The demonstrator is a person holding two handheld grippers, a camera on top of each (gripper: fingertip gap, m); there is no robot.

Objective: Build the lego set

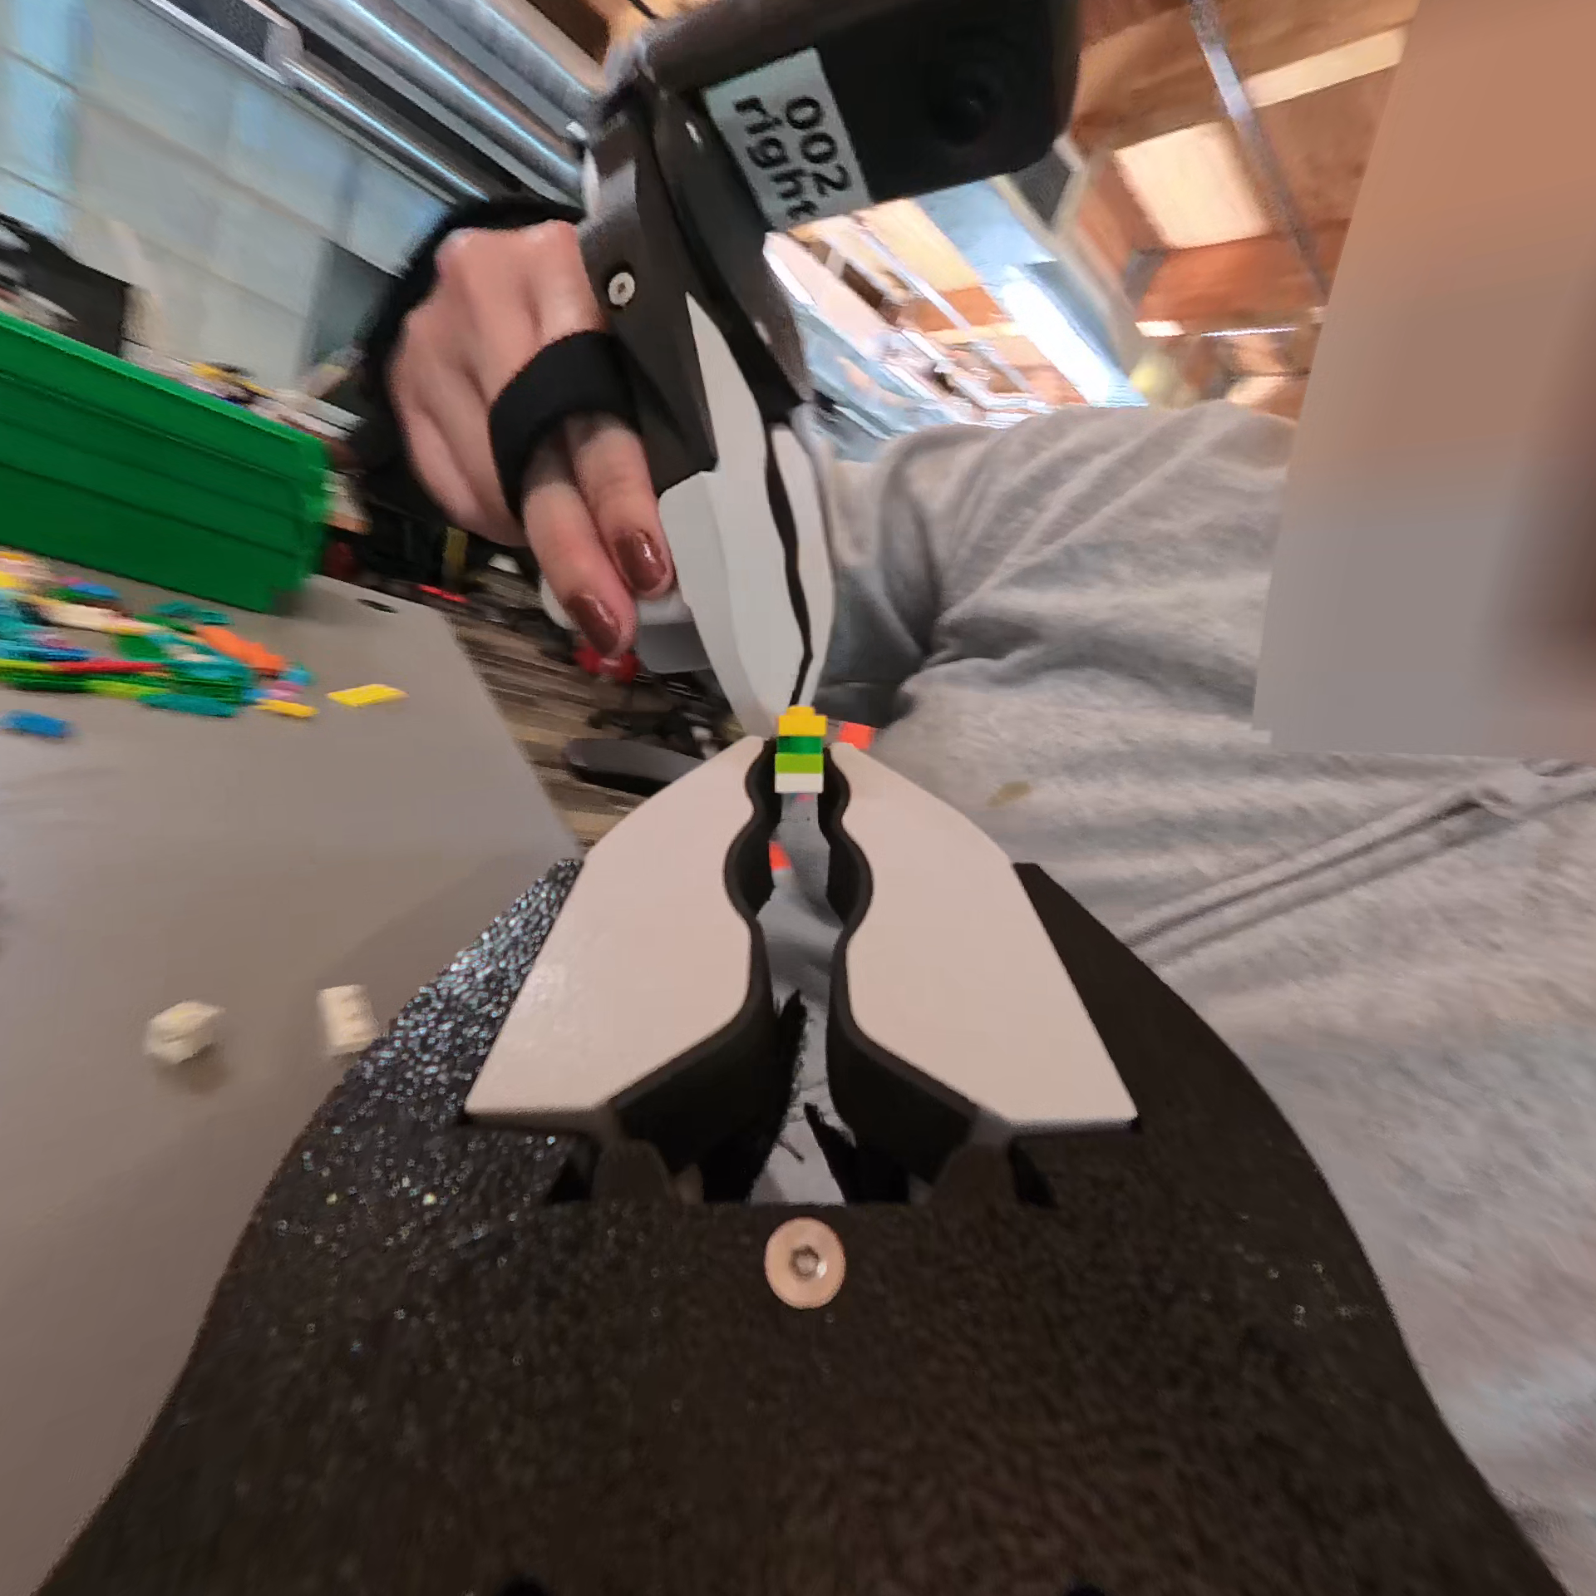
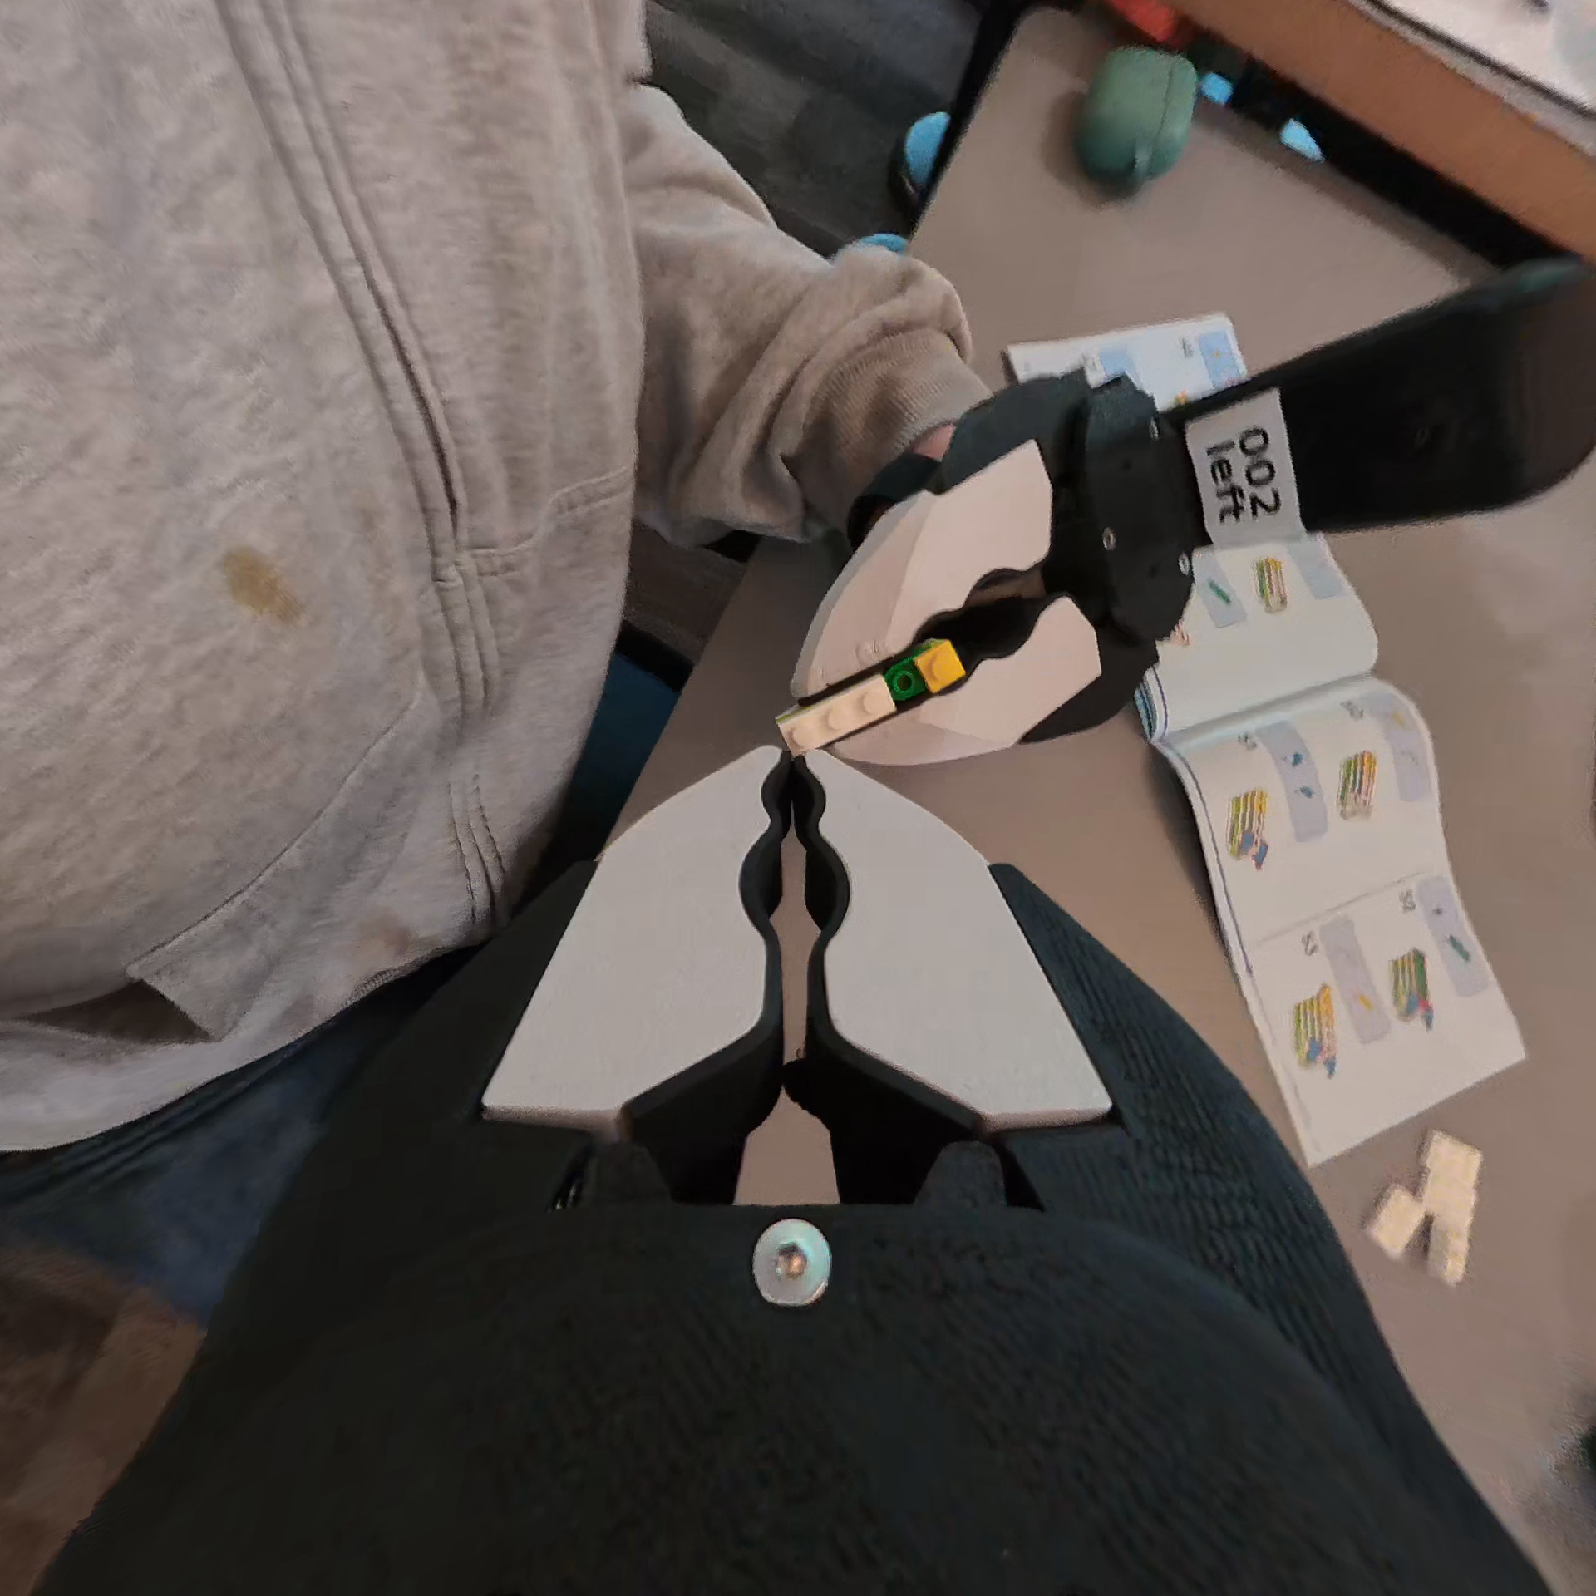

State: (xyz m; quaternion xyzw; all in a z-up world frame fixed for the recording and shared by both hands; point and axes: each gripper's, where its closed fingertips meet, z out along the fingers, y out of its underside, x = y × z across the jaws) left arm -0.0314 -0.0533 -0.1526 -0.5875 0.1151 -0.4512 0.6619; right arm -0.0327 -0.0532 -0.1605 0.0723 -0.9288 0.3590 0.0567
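My left gripper (image 1: pixel 799 764) is shut on a small stack of bricks (image 1: pixel 801 751): yellow on top, then green, lime and white. In the right wrist view the stack (image 2: pixel 864 704) shows as a white studded plate with a green and a yellow piece behind it, clamped between the left gripper's (image 2: pixel 822 718) fingers above the grey table (image 2: pixel 1079 864). My right gripper (image 2: pixel 793 762) is shut with nothing showing between its pads. Its tips sit right at the free end of the white plate. In the left wrist view the right gripper (image 1: pixel 790 701) comes down from above onto the stack's yellow end.
Green bins (image 1: pixel 147 484) and a pile of loose coloured bricks (image 1: pixel 129 656) lie at the far left of the table (image 1: pixel 216 864). Two white bricks (image 1: pixel 181 1028) lie near me. An open instruction booklet (image 2: pixel 1347 864) and white bricks (image 2: pixel 1425 1200) lie to the right. A person in a grey hoodie (image 2: pixel 302 432) sits close. Left and right tips are no more than a few centimetres apart.
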